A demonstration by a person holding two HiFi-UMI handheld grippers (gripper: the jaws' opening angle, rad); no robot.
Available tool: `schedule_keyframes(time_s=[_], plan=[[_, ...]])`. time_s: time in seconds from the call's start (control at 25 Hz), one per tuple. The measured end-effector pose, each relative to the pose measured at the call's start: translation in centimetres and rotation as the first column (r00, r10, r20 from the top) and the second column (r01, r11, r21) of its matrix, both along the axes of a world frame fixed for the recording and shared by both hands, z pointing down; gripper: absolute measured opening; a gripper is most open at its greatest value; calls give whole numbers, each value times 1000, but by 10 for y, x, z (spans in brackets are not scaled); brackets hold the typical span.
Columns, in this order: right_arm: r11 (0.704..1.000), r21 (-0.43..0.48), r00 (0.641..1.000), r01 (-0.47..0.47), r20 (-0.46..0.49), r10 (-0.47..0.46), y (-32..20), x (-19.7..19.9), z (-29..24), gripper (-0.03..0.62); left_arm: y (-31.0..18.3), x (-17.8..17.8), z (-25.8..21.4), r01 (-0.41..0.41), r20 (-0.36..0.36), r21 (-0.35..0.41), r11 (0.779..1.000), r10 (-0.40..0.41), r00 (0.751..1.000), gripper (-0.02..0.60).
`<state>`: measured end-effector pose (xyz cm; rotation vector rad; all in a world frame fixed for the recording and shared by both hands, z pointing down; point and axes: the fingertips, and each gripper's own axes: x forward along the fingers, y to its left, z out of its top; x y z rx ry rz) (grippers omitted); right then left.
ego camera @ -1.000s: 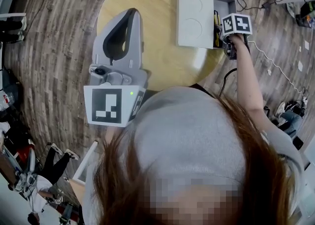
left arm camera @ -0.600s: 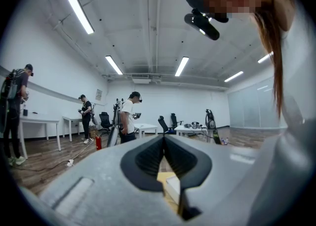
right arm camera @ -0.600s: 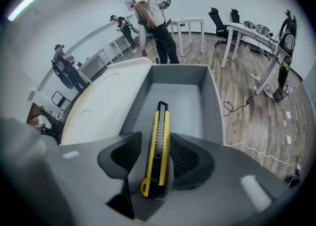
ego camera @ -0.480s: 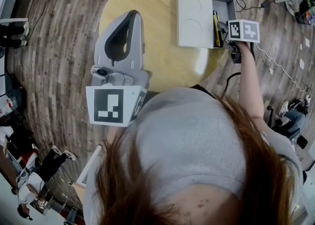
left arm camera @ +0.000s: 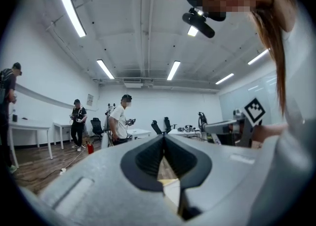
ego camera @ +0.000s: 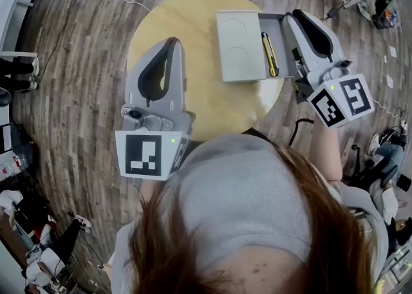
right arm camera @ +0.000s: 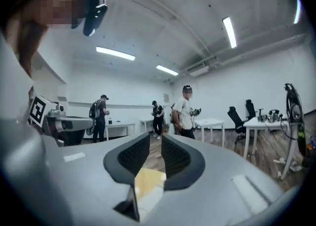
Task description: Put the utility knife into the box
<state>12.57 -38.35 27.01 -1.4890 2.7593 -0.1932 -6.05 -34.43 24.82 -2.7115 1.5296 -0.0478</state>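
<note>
Lying in the box (ego camera: 288,29) on the counter (ego camera: 193,22), a yellow knife (ego camera: 269,54). Left tongs (left arm camera: 164,137) pressed together, empty. Right tongs (right arm camera: 155,138) closing, slightly apart, nothing between them.

The round table (ego camera: 193,16) is pale yellow wood with faint grain. On the table, the box (ego camera: 282,29) is mid grey inside and its lid (ego camera: 237,45) is lighter grey-white with two faint circles. The utility knife (ego camera: 269,55) is yellow with black. Around the table, the floor (ego camera: 77,93) shows grey-brown plank strips.
</note>
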Motion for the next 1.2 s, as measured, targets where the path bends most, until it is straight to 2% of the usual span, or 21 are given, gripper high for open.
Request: schedule_keyframes(time_s=[0.08,0.2,0.32,0.52,0.76,0.96,1.08,1.2], plan=[[996,88,1000,9,14,-10,17,-3,-29,75,4,7,-4,-8,1,13,1000,8,1000,-6],[981,193,998,18,50,-28,38,-6,-62,32,10,11,-10,-8,-3,28,1000,8,1000,-6],[965,263,998,24,41,-36,52,-8,-78,3,17,16,-10,-7,-5,27,1000,7,1000,-6],[946,312,993,92,39,-109,75,-16,-80,3,35,18,1,24,-11,18,1000,-23,1000,-6],[935,338,991,110,37,-130,99,-19,-83,3,56,6,-1,50,-11,41,998,-49,999,-6],[927,363,995,92,-10,-94,130,-20,-95,3,80,1,-23,28,-20,107,994,-26,999,-6],[926,373,998,60,0,-65,163,-23,-99,3,108,-4,-31,0,-28,126,992,3,1000,-6],[934,356,999,24,28,-36,204,-31,-97,3,149,-14,-30,-25,-24,115,993,27,999,-6]])
